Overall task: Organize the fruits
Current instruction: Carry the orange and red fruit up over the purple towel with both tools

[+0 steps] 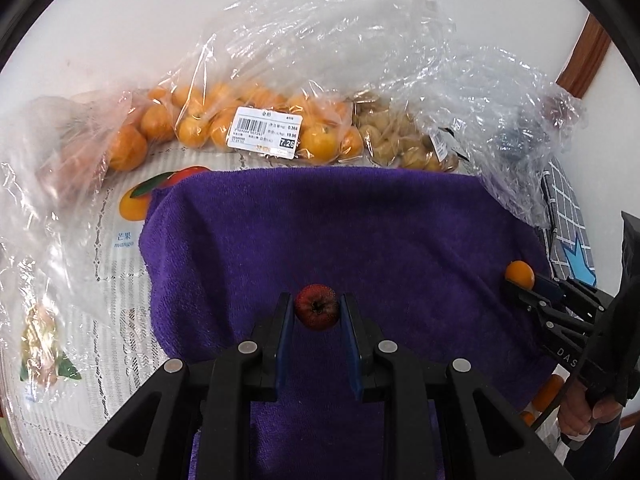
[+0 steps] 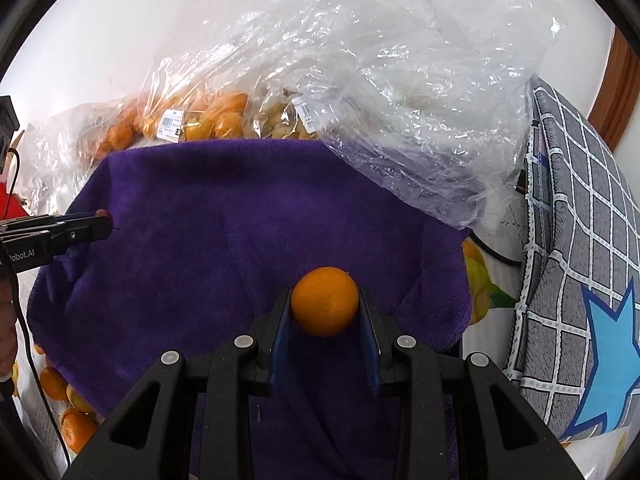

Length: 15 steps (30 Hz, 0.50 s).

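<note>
My left gripper [image 1: 317, 307] is shut on a small red fruit [image 1: 317, 306] and holds it over the near part of a purple towel [image 1: 360, 232]. My right gripper [image 2: 325, 302] is shut on a small orange [image 2: 325, 301] over the towel's [image 2: 220, 220] right side. In the left wrist view the right gripper [image 1: 520, 280] shows at the right edge with the orange [image 1: 519, 273]. In the right wrist view the left gripper [image 2: 102, 218] shows at the left edge with the red fruit [image 2: 103, 213] barely visible.
Clear plastic bags of small oranges [image 1: 224, 124] and pale yellowish fruits [image 1: 396, 136] lie behind the towel. A large crumpled clear bag [image 2: 400, 92] overlaps its far right corner. A grey checked cushion [image 2: 580, 260] stands at the right. Loose oranges [image 2: 72, 412] lie at the lower left.
</note>
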Available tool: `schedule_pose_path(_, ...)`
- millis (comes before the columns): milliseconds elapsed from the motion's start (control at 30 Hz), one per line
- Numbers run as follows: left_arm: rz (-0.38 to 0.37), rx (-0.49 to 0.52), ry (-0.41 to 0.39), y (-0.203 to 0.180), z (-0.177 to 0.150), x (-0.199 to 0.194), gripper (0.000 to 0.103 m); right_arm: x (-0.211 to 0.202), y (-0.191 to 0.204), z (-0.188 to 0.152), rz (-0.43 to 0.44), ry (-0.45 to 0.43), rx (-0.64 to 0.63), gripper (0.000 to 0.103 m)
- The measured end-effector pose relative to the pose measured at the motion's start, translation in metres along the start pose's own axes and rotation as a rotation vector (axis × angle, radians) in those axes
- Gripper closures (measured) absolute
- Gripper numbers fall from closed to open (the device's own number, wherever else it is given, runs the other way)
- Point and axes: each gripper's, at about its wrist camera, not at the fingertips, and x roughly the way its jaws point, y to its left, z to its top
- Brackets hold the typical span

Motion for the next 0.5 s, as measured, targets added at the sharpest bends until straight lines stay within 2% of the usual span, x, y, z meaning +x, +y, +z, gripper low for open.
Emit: schedule_pose_path(500, 0.023, 0.012, 0.039, -0.005, 0.002, 0.011, 0.080, 0.013, 0.004, 0.006, -0.011, 0.044, 0.002, 0.071)
